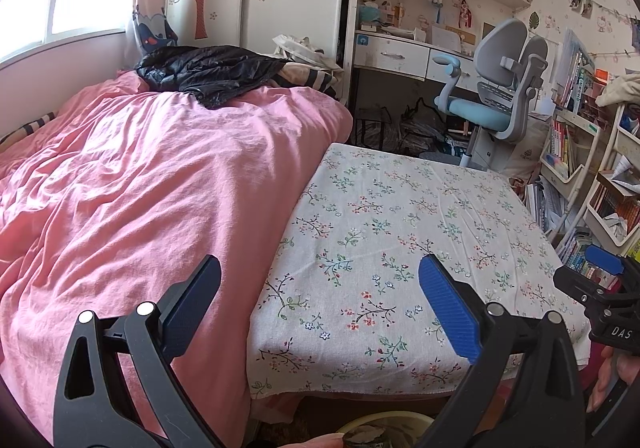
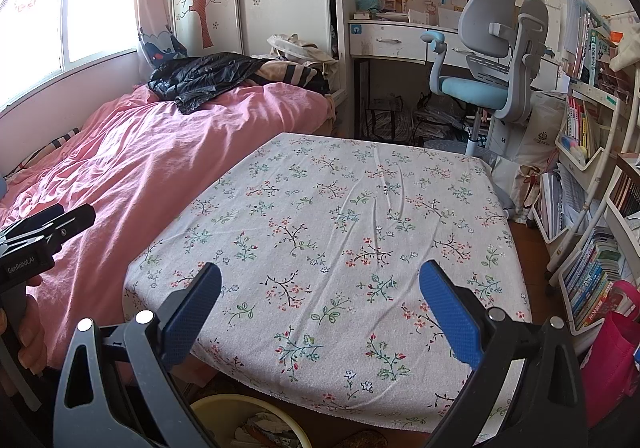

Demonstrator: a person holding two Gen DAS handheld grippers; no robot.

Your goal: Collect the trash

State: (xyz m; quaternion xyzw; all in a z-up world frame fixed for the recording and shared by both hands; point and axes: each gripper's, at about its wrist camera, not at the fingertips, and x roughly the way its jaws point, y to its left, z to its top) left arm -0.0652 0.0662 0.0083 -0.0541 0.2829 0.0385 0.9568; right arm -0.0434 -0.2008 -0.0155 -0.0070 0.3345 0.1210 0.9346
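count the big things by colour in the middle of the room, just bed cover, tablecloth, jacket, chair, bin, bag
pink: 2, the bed cover and the bag
black: 1, the jacket
white floral: 1, the tablecloth
grey and blue: 1, the chair
yellow: 1, the bin, holding scraps
total: 6
Both grippers, left and right, are open and empty.

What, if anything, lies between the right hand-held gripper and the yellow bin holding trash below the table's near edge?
Nothing visible blocks it. The right hand-held gripper hangs open above the floral tablecloth; the yellow bin sits below, beyond the cloth's near edge.
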